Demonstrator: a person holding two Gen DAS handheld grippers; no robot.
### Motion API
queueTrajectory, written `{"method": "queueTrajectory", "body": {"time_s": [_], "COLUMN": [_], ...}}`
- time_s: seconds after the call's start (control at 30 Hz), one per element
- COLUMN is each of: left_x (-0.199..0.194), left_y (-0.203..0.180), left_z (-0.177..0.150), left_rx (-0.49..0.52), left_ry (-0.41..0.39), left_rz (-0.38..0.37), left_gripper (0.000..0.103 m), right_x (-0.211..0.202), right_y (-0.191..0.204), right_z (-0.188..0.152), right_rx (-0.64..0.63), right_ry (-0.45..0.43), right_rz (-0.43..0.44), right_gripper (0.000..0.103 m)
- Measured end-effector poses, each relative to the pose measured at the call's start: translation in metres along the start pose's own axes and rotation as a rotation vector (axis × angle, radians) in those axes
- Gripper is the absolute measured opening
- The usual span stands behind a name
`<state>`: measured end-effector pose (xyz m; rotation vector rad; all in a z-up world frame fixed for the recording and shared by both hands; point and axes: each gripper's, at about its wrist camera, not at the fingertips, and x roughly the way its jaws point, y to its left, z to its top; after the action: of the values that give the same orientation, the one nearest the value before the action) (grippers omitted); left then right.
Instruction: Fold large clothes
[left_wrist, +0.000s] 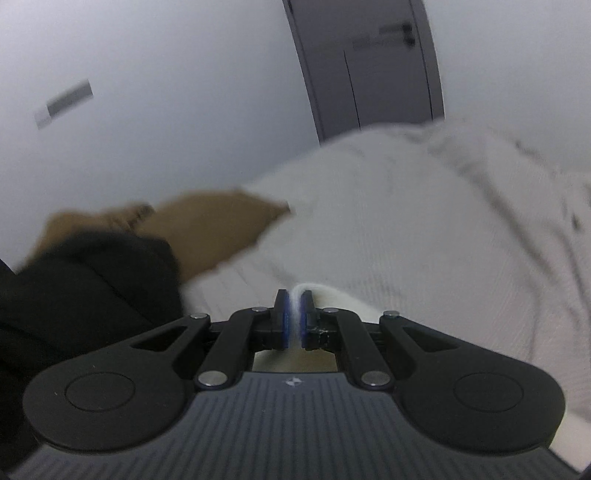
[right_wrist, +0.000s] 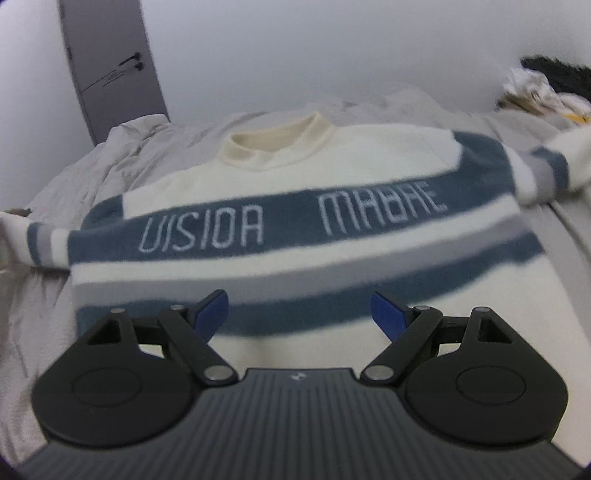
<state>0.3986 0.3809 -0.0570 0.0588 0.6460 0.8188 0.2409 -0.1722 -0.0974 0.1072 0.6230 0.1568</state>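
The sweater is spread unfolded on the bed; white fabric is pinched by the left tool, while the right tool is held wide, empty.

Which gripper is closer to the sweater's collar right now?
Cannot say for certain. The right gripper hangs open over the sweater's lower stripes, collar straight ahead. The left gripper is shut on white fabric; no collar in its view.

White lettering "UISIOA MABAE" on the blue chest band of the cream sweater
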Motion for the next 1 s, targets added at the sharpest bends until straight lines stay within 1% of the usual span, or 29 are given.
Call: {"method": "queueTrajectory", "body": {"time_s": [0.03,0.07,0.1,0.13,0.17,0.23,0.3,0.33,0.37,0.43,0.47,0.5,0.57,0.67,0.77,0.87,0.97,1.0], "left_x": [0.012,0.024,0.033,0.039,0.042,0.040,0.032,0.032,0.024,0.006,0.001,-0.012,-0.028,-0.068,-0.113,-0.159,-0.208,-0.224], "left_y": [-0.004,-0.008,-0.013,-0.018,-0.019,-0.018,-0.015,-0.020,-0.019,-0.016,-0.009,-0.005,-0.003,-0.004,-0.007,-0.014,-0.023,-0.025], "left_z": [-0.005,-0.009,-0.013,-0.016,-0.019,-0.019,-0.016,-0.016,-0.014,-0.012,-0.010,-0.011,-0.014,-0.024,-0.039,-0.058,-0.083,-0.092], "left_rx": [0.006,0.029,0.068,0.095,0.101,0.080,0.056,0.051,0.047,0.038,0.024,0.005,0.001,0.013,0.005,-0.003,-0.038,-0.062], "left_ry": [0.025,0.068,0.111,0.136,0.152,0.164,0.173,0.176,0.175,0.156,0.151,0.151,0.155,0.145,0.141,0.150,0.171,0.183], "left_rz": [-0.012,-0.038,-0.042,-0.045,-0.060,-0.072,-0.078,-0.075,-0.074,-0.071,-0.081,-0.106,-0.135,-0.179,-0.251,-0.350,-0.464,-0.512], "left_gripper": [0.007,0.008,0.008,0.008,0.009,0.010,0.020,0.034,0.052,0.066,0.067,0.067,0.067,0.067,0.067,0.067,0.067,0.067], "right_x": [0.004,0.008,0.011,0.017,0.022,0.027,0.028,0.026,0.024,0.018,0.015,0.013,0.007,-0.004,-0.019,-0.033,-0.048,-0.053], "right_y": [0.002,0.002,0.005,0.005,0.006,0.007,0.007,0.007,0.007,0.007,0.006,0.006,0.005,0.005,0.003,-0.001,-0.006,-0.007], "right_z": [0.000,0.000,-0.001,-0.001,-0.003,-0.004,-0.003,-0.001,-0.001,0.002,0.002,0.002,0.001,-0.002,-0.004,-0.003,-0.004,-0.004], "right_rx": [-0.009,-0.009,-0.007,-0.004,-0.001,0.012,0.027,0.032,0.033,0.035,0.036,0.037,0.038,0.023,0.013,0.013,0.033,0.037], "right_ry": [-0.006,-0.007,-0.001,0.015,0.029,0.040,0.041,0.035,0.025,0.002,-0.004,-0.007,-0.011,-0.018,-0.044,-0.059,-0.071,-0.076], "right_rz": [0.000,0.005,0.011,0.018,0.023,0.026,0.035,0.042,0.047,0.054,0.059,0.063,0.073,0.089,0.098,0.107,0.128,0.130], "right_gripper": [0.086,0.086,0.086,0.086,0.086,0.086,0.086,0.086,0.086,0.086,0.086,0.086,0.086,0.086,0.086,0.086,0.086,0.086]}}
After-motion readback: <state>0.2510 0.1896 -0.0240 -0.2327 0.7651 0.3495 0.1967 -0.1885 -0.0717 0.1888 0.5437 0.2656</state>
